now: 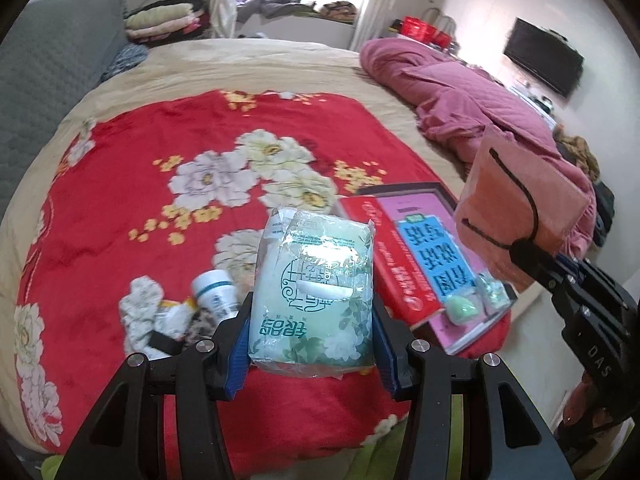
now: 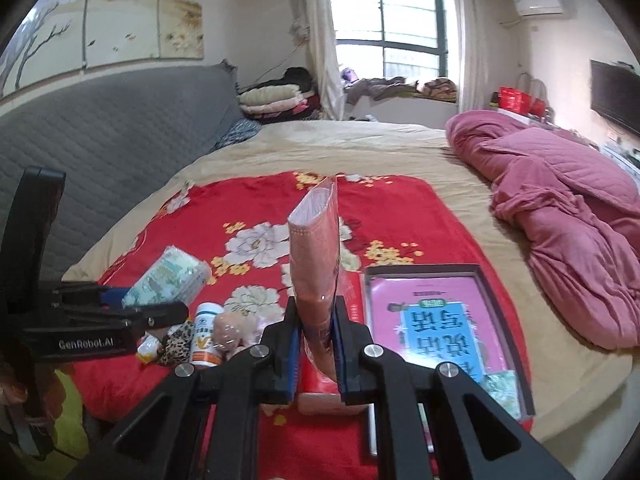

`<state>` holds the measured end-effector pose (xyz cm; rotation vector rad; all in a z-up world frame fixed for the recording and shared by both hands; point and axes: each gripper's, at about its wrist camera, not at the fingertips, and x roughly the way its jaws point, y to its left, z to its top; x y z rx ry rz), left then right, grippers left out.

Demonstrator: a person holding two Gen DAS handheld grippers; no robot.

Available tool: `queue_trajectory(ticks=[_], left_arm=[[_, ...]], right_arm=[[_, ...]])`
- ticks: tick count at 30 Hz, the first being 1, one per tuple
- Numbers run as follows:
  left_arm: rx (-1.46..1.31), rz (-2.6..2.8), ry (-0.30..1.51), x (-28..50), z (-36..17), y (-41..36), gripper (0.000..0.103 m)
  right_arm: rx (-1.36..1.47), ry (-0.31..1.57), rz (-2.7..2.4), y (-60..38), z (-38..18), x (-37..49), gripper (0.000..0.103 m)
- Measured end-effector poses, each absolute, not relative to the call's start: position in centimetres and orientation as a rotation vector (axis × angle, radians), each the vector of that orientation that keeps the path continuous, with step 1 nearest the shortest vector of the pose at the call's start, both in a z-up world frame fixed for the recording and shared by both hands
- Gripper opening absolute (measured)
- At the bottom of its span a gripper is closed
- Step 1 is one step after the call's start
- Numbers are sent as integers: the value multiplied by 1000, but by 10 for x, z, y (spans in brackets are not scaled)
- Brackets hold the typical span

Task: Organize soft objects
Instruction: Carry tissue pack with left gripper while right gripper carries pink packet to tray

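A green-and-white soft tissue pack (image 1: 312, 280) sits squeezed between the blue pads of my left gripper (image 1: 312, 314), lifted above the red flowered blanket (image 1: 160, 128). My right gripper (image 2: 317, 312) is shut on a pink plastic-wrapped pack (image 2: 316, 256) that stands upright between its pads. In the left wrist view that pink pack (image 1: 520, 200) hangs at the right, with the right gripper (image 1: 524, 250) clamped on its lower edge. The right wrist view shows the left gripper (image 2: 156, 304) at the left, carrying the tissue pack (image 2: 168, 276).
A dark-rimmed tray (image 2: 504, 300) holding a pink book lies at the bed's right, beside a red box (image 1: 384, 264). A white bottle (image 2: 206, 332), a leopard-print piece (image 2: 176, 344) and small items lie on the blanket. A pink quilt (image 2: 560, 220) is heaped at far right; a grey headboard (image 2: 100, 128) stands left.
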<state>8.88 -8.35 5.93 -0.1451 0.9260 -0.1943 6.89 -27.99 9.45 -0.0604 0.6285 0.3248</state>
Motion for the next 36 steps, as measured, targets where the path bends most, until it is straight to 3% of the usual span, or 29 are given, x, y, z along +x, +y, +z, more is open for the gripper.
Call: queue_trajectory(ticks=[18, 36], left_arm=[[-33, -316, 906, 92, 75, -169, 53], [42, -360, 944, 117, 55, -235, 53]], right_arm=[[32, 581, 207, -352, 115, 50, 15], [113, 598, 114, -413, 91, 57, 15]])
